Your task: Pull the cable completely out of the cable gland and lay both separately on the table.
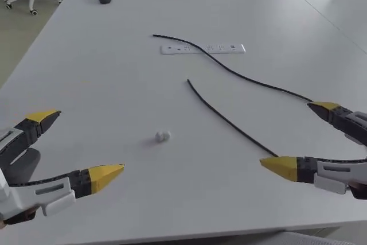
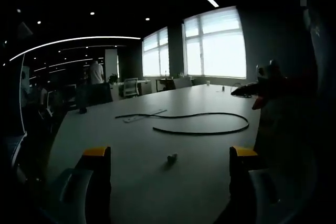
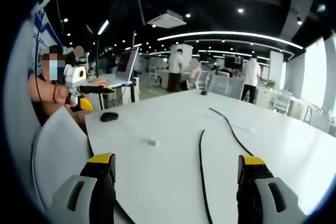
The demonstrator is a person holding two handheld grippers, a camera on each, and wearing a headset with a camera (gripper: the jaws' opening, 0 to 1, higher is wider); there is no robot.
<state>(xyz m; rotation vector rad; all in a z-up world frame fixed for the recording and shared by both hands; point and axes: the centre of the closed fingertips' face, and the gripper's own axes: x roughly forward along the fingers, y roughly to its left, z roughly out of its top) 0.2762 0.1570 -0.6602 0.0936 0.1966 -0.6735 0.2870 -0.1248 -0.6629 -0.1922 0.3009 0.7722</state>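
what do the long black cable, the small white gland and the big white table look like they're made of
The long black cable looks jacketed in rubber or soft plastic, matte; it lies in loose curves. The small white cable gland is probably moulded plastic, but it is too small to judge the finish. The large white table seems to be smooth laminate or a painted top: even colour, faint sheen, no grain.
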